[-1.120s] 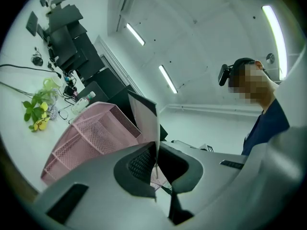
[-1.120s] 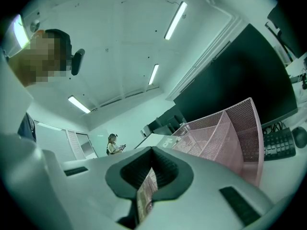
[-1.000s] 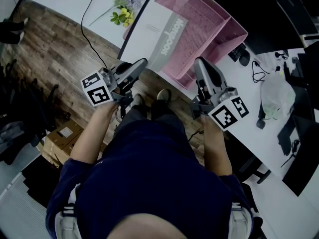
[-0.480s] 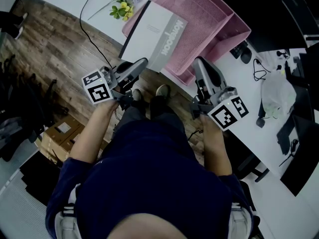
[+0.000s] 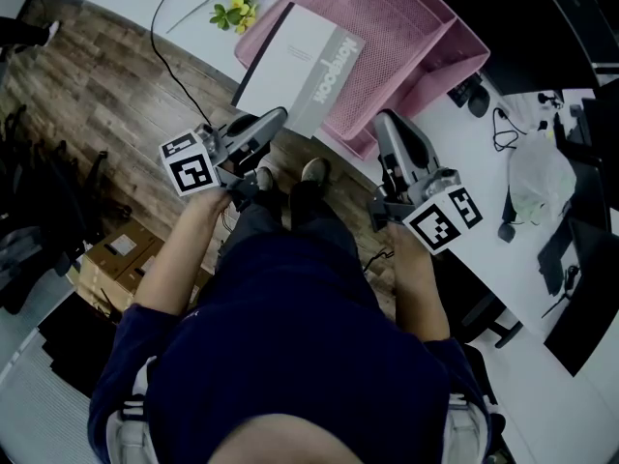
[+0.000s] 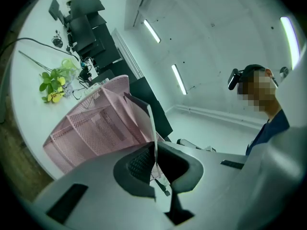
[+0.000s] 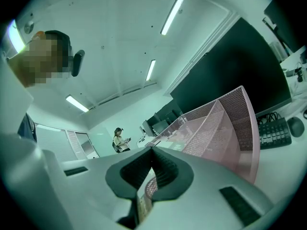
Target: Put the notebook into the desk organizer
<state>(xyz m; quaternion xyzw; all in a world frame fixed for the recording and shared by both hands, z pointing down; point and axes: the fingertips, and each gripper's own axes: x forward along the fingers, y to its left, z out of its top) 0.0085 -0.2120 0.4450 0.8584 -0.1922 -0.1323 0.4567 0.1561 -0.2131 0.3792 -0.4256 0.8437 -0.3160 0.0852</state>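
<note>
Shifted a touch up and right versus a second ago: notebook (image 5: 302, 66), now further over desk organizer (image 5: 426, 27). Left gripper (image 5: 276, 119) up with it, right gripper (image 5: 387, 124) about same spot.

Hangs tilted above organizer's left compartment, near end overhanging the near wall, not down inside yet. Runs long axis away from the person, slightly rightward, grey spine strip on the right. Shows edge-on in left gripper view, rising from the jaws toward the pink mesh.

Held by the near short edge, close to the spine corner. Left gripper directly behind it on that axis, so the nearer of the two. Clenched on that edge, jaws pressed either side of the thin cover, touching nothing else.

Right gripper just beside the notebook's near right corner, apart from it, at organizer's near-right wall. Jaws together in right gripper view with a thin strip of pink mesh pinched between; likely steadying the organizer.

Probably mid-insertion. Needs a push forward along the long axis and a tilt down so the far edge drops into a compartment. Risk of catching on a divider wall, or of organizer sliding on table (image 5: 464, 153). Flowers (image 5: 235, 8) near organizer's far-left corner, apart from notebook.
</note>
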